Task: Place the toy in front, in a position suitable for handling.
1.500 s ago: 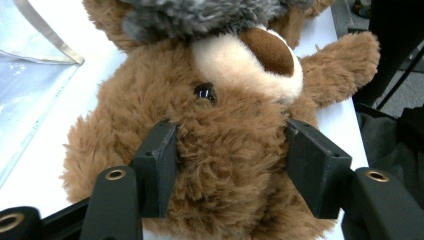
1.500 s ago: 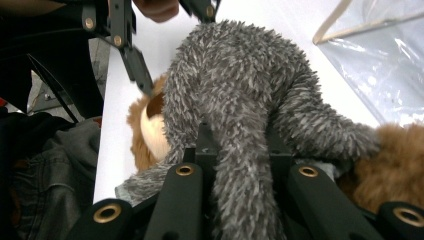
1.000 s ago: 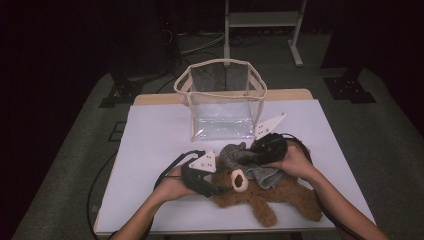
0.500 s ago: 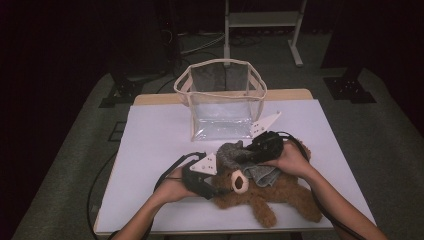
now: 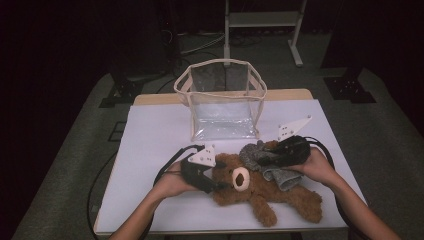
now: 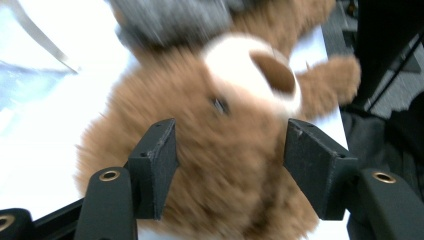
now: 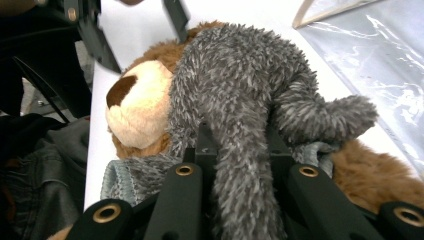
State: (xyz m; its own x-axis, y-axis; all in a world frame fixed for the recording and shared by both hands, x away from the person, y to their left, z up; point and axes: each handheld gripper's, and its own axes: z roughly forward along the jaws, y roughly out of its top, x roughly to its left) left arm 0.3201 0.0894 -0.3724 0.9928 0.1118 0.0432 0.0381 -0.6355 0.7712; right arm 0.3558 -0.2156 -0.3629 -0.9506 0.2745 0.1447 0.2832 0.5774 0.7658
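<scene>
The grey fuzzy garment (image 7: 235, 95) lies draped over the brown teddy bear (image 5: 260, 187), which rests on its back on the white table (image 5: 155, 145), near the front edge and just in front of the clear bag (image 5: 222, 102).

Handling: the garment appears soft, light and limp, so it should fold and sag wherever it is unsupported. A pinch on a bunched fold (not a loose edge) is judged the safest hold. The bear is plush and compressible; its head is the bulkiest part and gives the firmest purchase.

The right gripper (image 7: 240, 165) is pressed together on a fold of the garment, above the bear's chest. The left gripper (image 6: 230, 150) has its jaws spread to either side of the bear's head; they have just been opening, and the fur sits between the pads, which are not squeezing it.

Container: the clear bag stands upright and open at the top, behind the bear. It holds nothing that can be made out through its transparent walls.
</scene>
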